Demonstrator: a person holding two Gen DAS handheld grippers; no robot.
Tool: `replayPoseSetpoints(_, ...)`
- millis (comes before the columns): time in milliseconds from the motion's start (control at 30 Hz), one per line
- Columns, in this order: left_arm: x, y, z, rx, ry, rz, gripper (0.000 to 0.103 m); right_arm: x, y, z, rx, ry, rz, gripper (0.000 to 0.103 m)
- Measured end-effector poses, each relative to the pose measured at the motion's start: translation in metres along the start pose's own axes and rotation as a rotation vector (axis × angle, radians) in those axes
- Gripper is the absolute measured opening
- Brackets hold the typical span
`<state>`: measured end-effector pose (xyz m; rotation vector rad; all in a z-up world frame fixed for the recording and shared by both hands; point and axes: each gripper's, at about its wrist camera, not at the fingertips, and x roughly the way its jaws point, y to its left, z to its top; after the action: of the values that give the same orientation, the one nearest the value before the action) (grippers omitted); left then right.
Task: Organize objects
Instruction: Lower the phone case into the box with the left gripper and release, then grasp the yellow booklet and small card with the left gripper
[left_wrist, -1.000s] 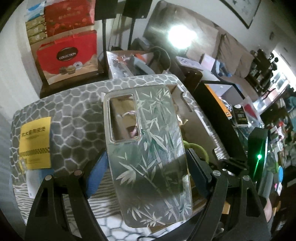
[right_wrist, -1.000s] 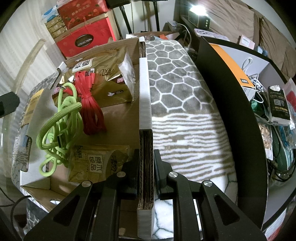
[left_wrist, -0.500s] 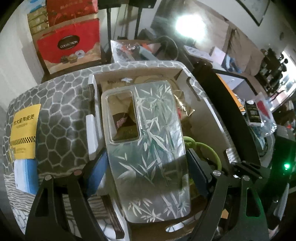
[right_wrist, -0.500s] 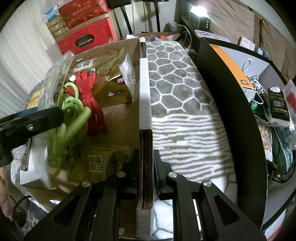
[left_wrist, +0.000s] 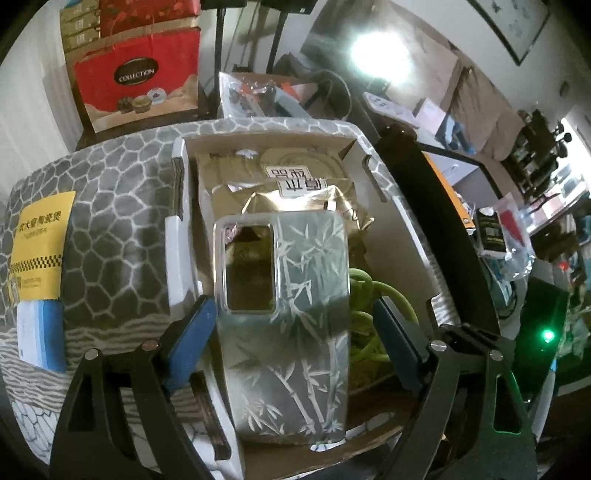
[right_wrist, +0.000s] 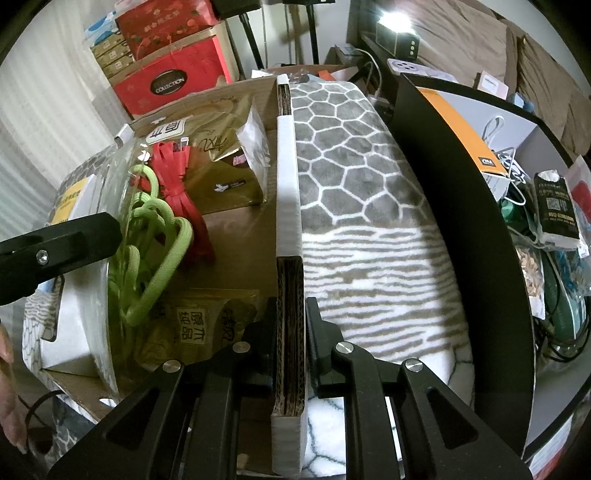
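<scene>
Overlapping clear phone case (left_wrist: 288, 295) obscuring green cable (left_wrist: 369, 295) beneath

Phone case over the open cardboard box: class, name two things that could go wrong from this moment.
1. The left gripper is opening with the clear phone case between its fingers, so the case may land askew on the green cord and gold packets and slide.
2. The right gripper pinches only the box wall; a slip could let the cardboard box shift.

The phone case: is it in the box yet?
In: the phone case stands inside the box walls, over the green cord.
</scene>
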<state>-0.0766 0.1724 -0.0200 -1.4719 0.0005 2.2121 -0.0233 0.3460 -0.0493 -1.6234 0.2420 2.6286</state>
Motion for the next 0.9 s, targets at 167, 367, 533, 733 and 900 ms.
replayPoseSetpoints(167, -0.025, 0.015, 0.006, -0.006, -0.051, -0.014, 0.091, 0.000, 0.000, 0.000, -0.001, -0.001, -0.001, 0.013)
replayPoseSetpoints(367, -0.052, 0.057, 0.017, -0.030, -0.100, 0.058, 0.099, 0.000, 0.000, 0.000, -0.001, -0.001, 0.000, 0.013)
replayPoseSetpoints(533, -0.067, 0.102, 0.021, -0.084, -0.123, 0.099, 0.099, 0.000, 0.000, 0.000, -0.001, -0.001, 0.000, 0.013)
replayPoseSetpoints(733, -0.068, 0.177, 0.019, -0.150, -0.091, 0.192, 0.099, 0.000, 0.000, 0.000, -0.002, -0.001, -0.001, 0.013)
replayPoseSetpoints(900, -0.057, 0.238, 0.007, -0.223, -0.056, 0.246, 0.099, 0.000, 0.000, 0.000, -0.002, -0.001, -0.001, 0.014)
